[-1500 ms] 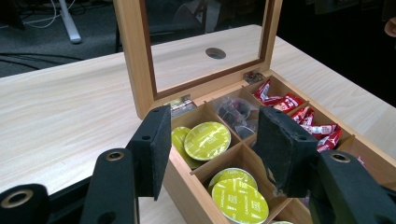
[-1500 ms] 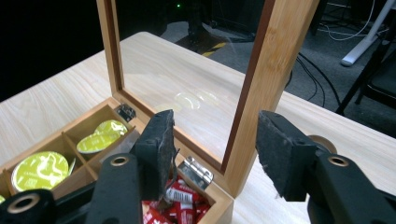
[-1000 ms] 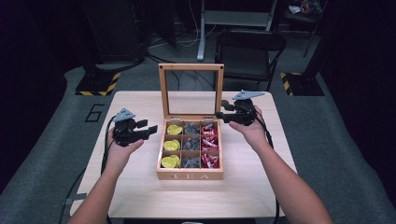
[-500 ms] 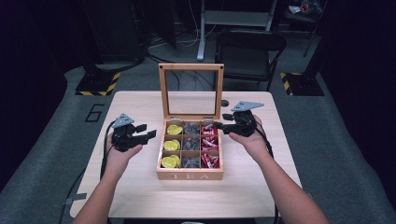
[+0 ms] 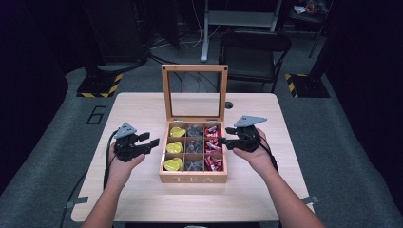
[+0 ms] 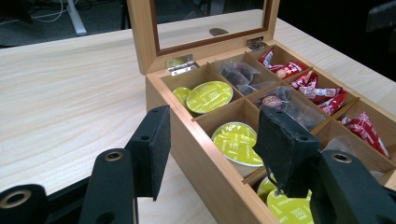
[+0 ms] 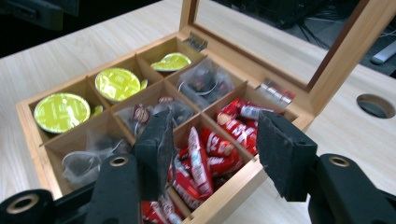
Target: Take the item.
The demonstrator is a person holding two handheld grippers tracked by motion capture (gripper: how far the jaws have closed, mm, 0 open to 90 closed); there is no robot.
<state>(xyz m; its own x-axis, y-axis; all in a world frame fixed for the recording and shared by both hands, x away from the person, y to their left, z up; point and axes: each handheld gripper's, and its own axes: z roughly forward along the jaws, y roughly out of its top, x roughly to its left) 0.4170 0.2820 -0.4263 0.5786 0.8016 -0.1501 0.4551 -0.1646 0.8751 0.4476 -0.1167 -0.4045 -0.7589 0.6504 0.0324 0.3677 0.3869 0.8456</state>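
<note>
Beside the left wall of an open wooden tea box (image 5: 193,179), the left gripper (image 5: 151,141) hovers with jaws apart, holding nothing. At its right wall, the right gripper (image 5: 226,139) does likewise. Yellow-green capsules (image 5: 173,147), clear tea sachets (image 5: 194,146) and red packets (image 5: 213,146) fill its compartments on a pale wooden table (image 5: 142,194).

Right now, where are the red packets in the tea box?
In the high view the red packets fill the right column of the tea box, nearest the right gripper, with dark tea bags in the column beside them.
</note>
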